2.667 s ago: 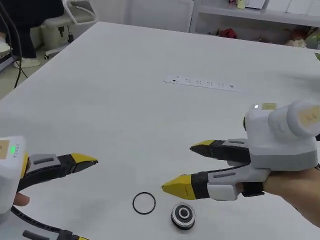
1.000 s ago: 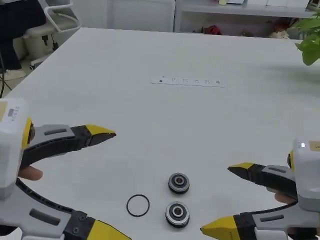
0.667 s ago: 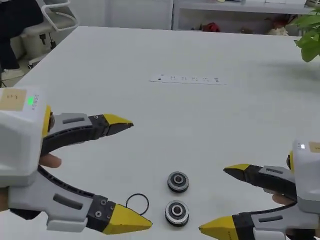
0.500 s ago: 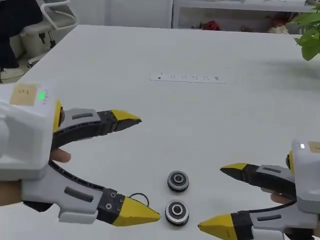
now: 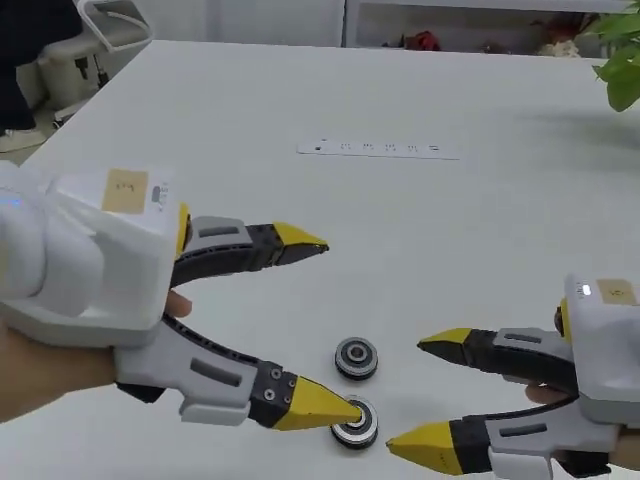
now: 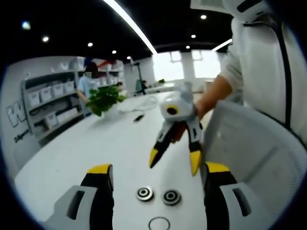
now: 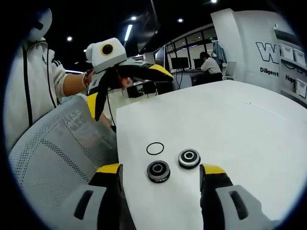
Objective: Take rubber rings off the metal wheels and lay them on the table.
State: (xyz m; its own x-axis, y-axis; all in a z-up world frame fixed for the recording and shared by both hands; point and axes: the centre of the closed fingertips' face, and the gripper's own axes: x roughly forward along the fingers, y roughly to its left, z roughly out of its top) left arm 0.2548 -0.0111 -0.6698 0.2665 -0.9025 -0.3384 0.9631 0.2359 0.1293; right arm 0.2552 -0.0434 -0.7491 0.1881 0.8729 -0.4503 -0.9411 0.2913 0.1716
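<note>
Two small metal wheels with dark rims lie near the table's front edge: a far wheel [image 5: 356, 357] [image 7: 189, 158] [image 6: 144, 193] and a near wheel [image 5: 357, 428] [image 7: 158, 171] [image 6: 171, 197]. A loose black rubber ring [image 7: 155, 148] [image 6: 159, 223] lies flat beside them. My left gripper [image 5: 340, 328] [image 7: 134, 96] is open, its lower fingertip over the near wheel's edge; whether it touches I cannot tell. My right gripper [image 5: 404, 392] [image 6: 173, 164] is open just right of the wheels, holding nothing.
A white power strip [image 5: 380, 149] lies mid-table, far beyond the wheels. A plant [image 5: 625, 75] stands at the far right and an office chair [image 5: 100, 40] beyond the far left corner. A mesh chair back [image 7: 62, 143] is close to the table's front edge.
My left gripper has come in from the left, rightward over the loose ring, until its lower tip reaches the near wheel. The right gripper has held low at the right, edging slightly left.
</note>
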